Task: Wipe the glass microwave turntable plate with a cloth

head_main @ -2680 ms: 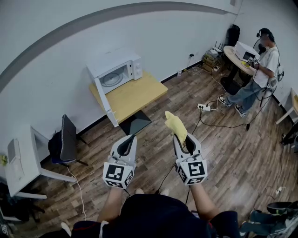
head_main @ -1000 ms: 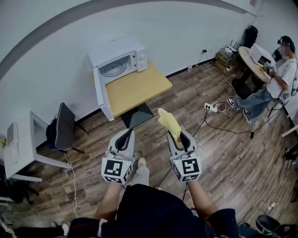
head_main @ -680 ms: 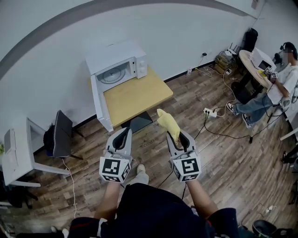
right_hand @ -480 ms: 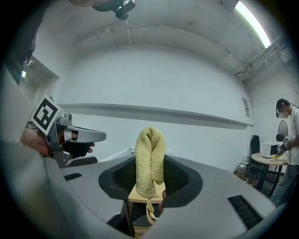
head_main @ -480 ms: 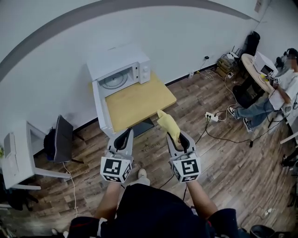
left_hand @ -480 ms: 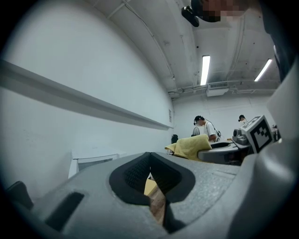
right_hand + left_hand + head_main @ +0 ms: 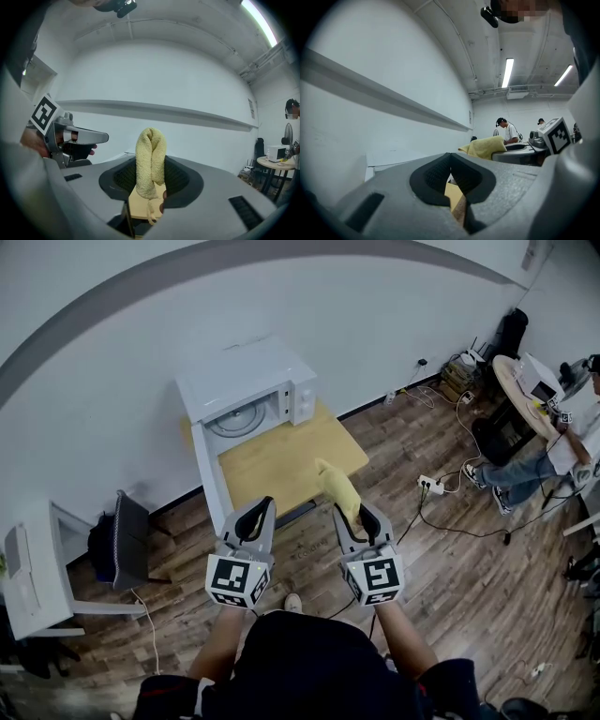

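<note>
right gripper (image 7: 349, 510) pinching soft yellow terry cloth (image 7: 337, 488) | left gripper (image 7: 262, 508) closed, empty | round glass turntable plate (image 7: 242, 416): slick, fragile, I'd grip the rim

The head view looks steeply down from above the person, close over the left gripper (image 7: 261, 508) and right gripper (image 7: 352, 514), with the table (image 7: 291, 460) and the microwave (image 7: 248, 381) at its far-left corner farther off by the wall (image 7: 122, 324). Each gripper view sits low behind its own jaws, facing level toward that wall. Each catches the other gripper at its edge. All three share the table's top and the cloth (image 7: 337, 487).
</note>
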The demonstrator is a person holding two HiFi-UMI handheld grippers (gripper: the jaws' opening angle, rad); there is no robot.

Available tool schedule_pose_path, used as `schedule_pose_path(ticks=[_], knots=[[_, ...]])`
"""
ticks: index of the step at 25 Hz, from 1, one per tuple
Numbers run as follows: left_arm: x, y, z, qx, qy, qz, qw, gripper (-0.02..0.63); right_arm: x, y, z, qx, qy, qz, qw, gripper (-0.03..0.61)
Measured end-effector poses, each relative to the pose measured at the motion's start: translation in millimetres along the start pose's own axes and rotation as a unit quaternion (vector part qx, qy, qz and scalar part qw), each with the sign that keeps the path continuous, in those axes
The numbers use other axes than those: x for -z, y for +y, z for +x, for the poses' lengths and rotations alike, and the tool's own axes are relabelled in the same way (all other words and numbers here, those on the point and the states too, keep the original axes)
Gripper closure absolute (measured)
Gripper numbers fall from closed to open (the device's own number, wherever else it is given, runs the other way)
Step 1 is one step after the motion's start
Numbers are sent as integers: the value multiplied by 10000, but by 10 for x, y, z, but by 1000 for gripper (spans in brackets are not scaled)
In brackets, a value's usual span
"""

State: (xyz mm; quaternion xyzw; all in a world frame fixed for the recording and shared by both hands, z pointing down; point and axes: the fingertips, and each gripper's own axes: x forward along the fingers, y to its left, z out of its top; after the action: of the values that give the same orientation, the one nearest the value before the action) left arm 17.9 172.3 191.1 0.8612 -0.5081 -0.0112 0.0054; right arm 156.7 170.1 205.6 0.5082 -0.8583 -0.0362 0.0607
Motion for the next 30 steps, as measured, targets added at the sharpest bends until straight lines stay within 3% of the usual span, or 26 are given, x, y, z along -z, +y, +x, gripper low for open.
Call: schedule_pose_path(ticks=[13, 30], knots=[[226, 397, 305, -74, 166, -167, 9997, 597, 52, 90, 698, -329, 116, -23, 9994, 437], [372, 1068, 1064, -1172, 295, -275, 9923, 597, 148, -218, 2025, -1483, 84, -25, 9889, 437]])
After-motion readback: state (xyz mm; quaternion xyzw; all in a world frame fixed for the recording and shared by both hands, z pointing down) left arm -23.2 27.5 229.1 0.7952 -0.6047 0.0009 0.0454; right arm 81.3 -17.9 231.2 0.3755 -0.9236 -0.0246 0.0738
